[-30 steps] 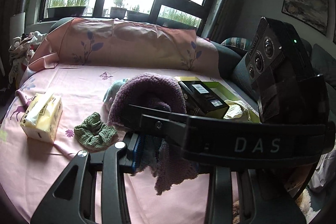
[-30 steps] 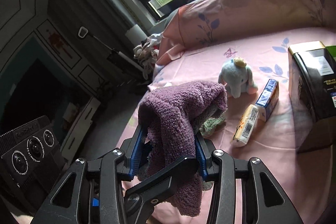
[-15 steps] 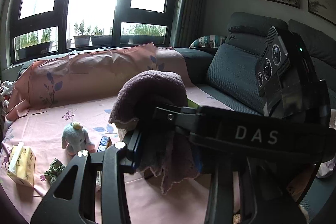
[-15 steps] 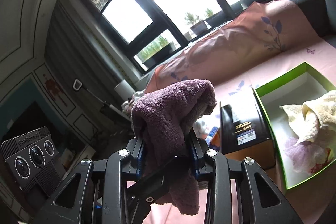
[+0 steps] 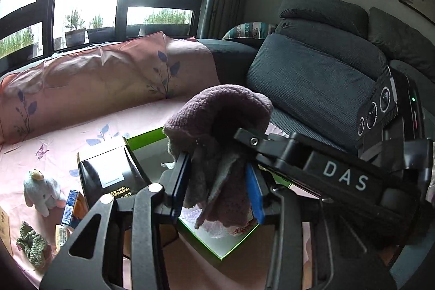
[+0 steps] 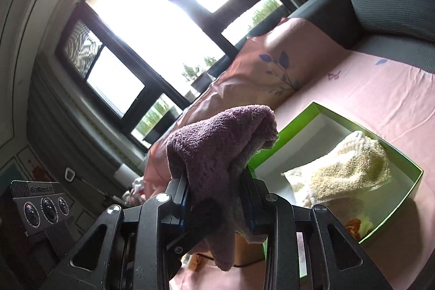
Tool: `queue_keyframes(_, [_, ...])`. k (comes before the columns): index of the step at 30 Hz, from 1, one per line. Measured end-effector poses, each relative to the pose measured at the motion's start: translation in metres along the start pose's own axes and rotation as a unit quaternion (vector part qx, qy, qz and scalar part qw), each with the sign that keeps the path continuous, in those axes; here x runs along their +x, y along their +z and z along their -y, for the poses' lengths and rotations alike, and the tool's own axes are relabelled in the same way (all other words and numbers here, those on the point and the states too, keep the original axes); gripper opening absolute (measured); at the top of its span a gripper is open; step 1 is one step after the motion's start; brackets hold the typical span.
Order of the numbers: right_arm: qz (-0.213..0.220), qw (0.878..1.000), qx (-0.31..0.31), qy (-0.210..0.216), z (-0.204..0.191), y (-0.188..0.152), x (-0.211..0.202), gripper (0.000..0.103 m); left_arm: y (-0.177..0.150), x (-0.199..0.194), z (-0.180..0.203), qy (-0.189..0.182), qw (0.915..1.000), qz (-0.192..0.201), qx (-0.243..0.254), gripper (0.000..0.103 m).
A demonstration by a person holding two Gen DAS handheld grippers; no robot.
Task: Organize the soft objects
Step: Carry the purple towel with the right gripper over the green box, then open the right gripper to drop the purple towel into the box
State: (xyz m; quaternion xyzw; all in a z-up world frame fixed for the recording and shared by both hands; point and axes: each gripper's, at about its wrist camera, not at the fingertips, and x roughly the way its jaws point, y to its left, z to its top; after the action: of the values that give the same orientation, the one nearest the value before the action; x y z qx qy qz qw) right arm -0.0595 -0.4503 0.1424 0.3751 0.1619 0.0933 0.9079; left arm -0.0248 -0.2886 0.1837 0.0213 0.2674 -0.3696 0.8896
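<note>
The purple fluffy knitted towel (image 5: 217,127) is pinched between both units at once. The left gripper (image 5: 217,186) clamps its hanging folds between the blue pads (image 5: 254,195); these jaws have just been easing apart, with the cloth between them. The right gripper (image 6: 217,197) is closed on the same towel (image 6: 217,148), its jaws having just narrowed. The bulk of the towel bunches at 12 o'clock above each set of fingertips. In the right wrist view, the green-walled open cardboard box (image 6: 402,154) lies at 3 o'clock of the gripper on the pink leaf-print sheet (image 6: 380,94), holding a cream terry cloth (image 6: 353,165).
</note>
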Motion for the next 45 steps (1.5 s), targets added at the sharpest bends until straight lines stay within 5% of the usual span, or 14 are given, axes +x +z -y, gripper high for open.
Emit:
queue_keyframes(9, [-0.004,0.998,0.064,-0.028,0.045,0.010,0.019,0.033,0.000,0.051,0.012,0.027,0.9986,-0.036,0.028,0.040])
queue_keyframes(17, [-0.012,0.988,0.057,-0.144,0.064,0.006,0.029,0.033,-0.013,0.077,0.003,0.055,0.9961,-0.067,0.017,0.040])
queue_keyframes(21, [-0.011,0.984,0.063,-0.164,0.072,0.005,0.029,0.033,-0.015,0.080,-0.013,0.062,0.9940,-0.090,-0.014,0.045])
queue_keyframes(25, [-0.001,0.984,0.057,-0.170,0.069,0.006,0.023,0.038,-0.016,0.063,-0.026,0.043,0.9944,-0.083,-0.050,0.062])
queue_keyframes(27, [0.005,0.982,0.044,-0.182,0.061,0.006,0.020,0.069,-0.016,0.052,-0.028,0.033,0.9951,-0.077,-0.054,0.066])
queue_keyframes(29, [0.012,0.983,0.020,-0.182,0.052,0.005,0.015,0.081,-0.017,0.040,-0.028,0.034,0.9956,-0.074,-0.047,0.077])
queue_keyframes(39, [0.037,0.976,-0.068,-0.201,-0.005,-0.005,-0.003,0.084,-0.024,-0.048,-0.036,0.040,0.9988,-0.017,-0.024,0.085])
queue_keyframes(45, [0.066,0.957,-0.161,-0.233,-0.059,-0.020,-0.015,0.086,-0.034,-0.105,-0.067,0.069,0.9959,0.025,-0.052,0.098])
